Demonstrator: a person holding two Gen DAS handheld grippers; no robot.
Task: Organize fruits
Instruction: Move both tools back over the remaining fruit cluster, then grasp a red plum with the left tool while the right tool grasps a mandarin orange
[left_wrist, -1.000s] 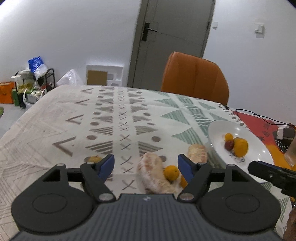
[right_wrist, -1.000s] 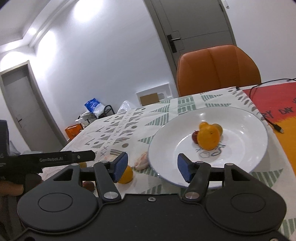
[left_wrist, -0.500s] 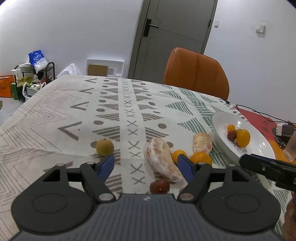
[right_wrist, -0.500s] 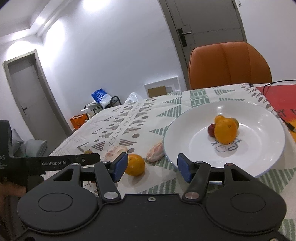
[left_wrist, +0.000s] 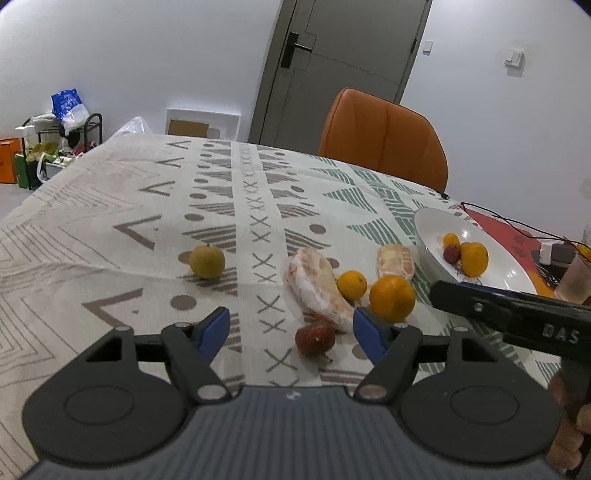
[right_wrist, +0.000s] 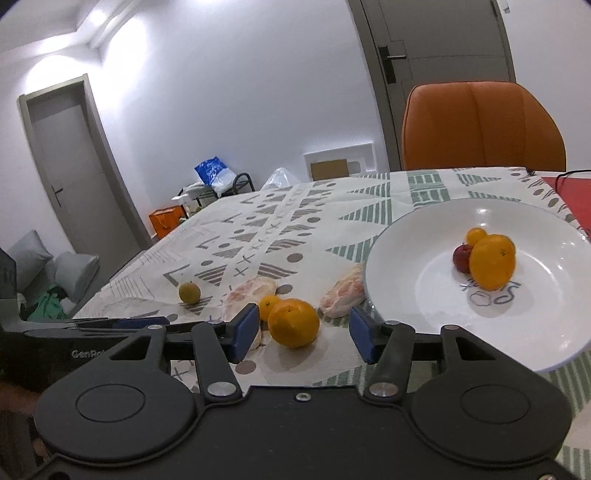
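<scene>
A white plate (right_wrist: 406, 266) holds an orange (right_wrist: 493, 266), a small orange and a red fruit (right_wrist: 461, 257). On the cloth lie a large orange (right_wrist: 293, 323), a small orange (left_wrist: 352, 284), two peeled pomelo pieces (left_wrist: 317, 286) (left_wrist: 394, 261), a red lychee (left_wrist: 314, 339) and a yellow-green fruit (left_wrist: 207, 261). My left gripper (left_wrist: 291, 330) is open, the lychee just ahead between its fingers. My right gripper (right_wrist: 302, 338) is open, the large orange just ahead between its fingers.
An orange chair (left_wrist: 382, 138) stands at the table's far side. A cable and small objects (left_wrist: 554, 253) lie right of the plate, on a red mat. The patterned cloth (left_wrist: 221, 206) stretches far and left.
Both grippers have pulled back and risen, so more fruit shows. The right gripper has swung left from the plate toward the large orange. Both stay open.
</scene>
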